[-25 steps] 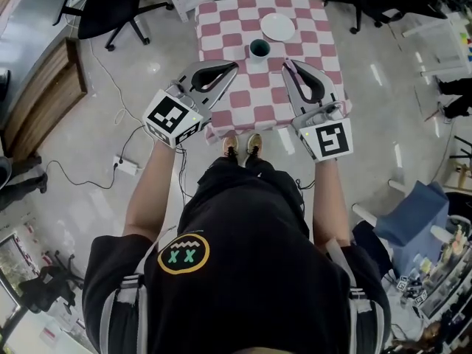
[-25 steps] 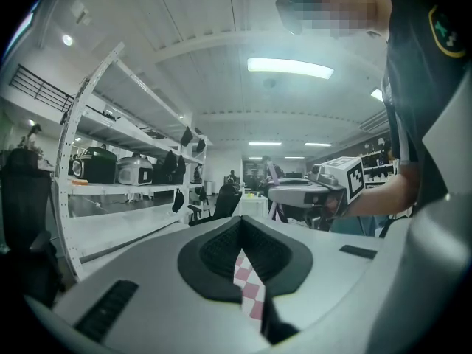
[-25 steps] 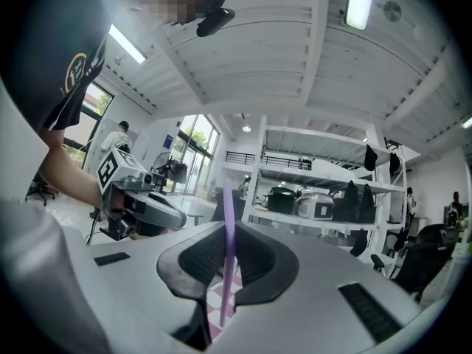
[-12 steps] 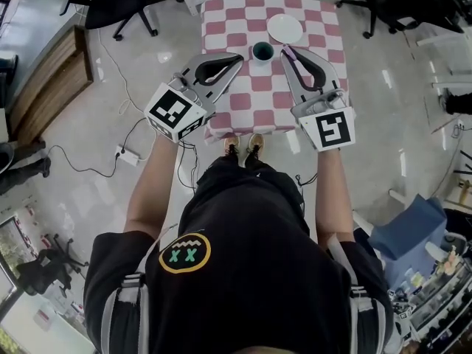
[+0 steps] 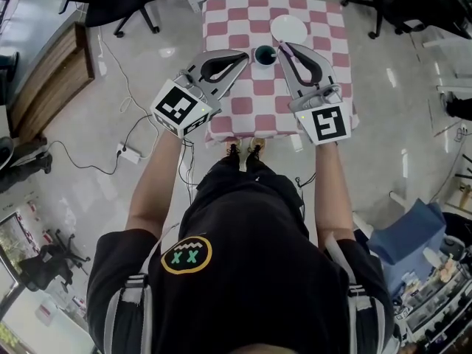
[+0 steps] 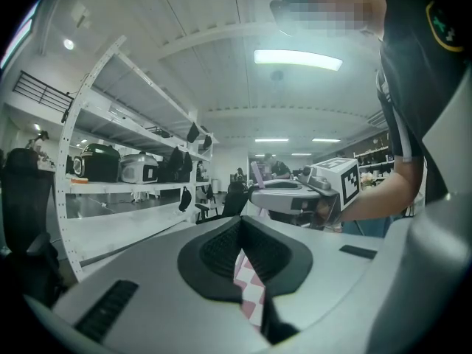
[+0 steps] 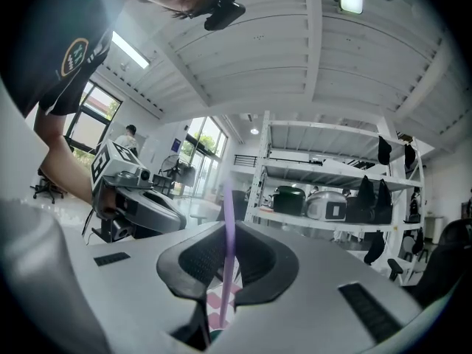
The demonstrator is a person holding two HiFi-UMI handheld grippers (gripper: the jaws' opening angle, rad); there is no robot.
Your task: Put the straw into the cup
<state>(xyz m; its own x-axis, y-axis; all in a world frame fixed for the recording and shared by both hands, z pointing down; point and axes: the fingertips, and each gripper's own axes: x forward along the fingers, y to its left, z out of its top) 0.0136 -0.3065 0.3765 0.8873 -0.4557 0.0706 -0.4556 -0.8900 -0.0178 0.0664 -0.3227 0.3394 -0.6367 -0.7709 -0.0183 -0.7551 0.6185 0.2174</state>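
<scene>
A dark green cup (image 5: pixel 265 53) stands on the pink-and-white checked tablecloth (image 5: pixel 254 94), a little in front of a white plate (image 5: pixel 288 28). My right gripper (image 5: pixel 283 47) is shut on a thin purple straw (image 7: pixel 227 249), which stands upright between its jaws, and its tips are just right of the cup's rim. My left gripper (image 5: pixel 248 56) is shut with nothing in it, and its tips are just left of the cup. In the left gripper view only a sliver of checked cloth (image 6: pixel 249 286) shows between the jaws of the left gripper (image 6: pixel 254 301). Each gripper view shows the other gripper alongside.
The small table is ringed by bare floor. Office chairs (image 5: pixel 122 2) stand at the back left and back right, a cable and power strip (image 5: pixel 122 153) lie on the floor at left, and shelving with appliances (image 7: pixel 324 201) stands behind.
Both grippers have moved forward over the table and closed in on the cup from either side. The straw stays held in the right gripper.
</scene>
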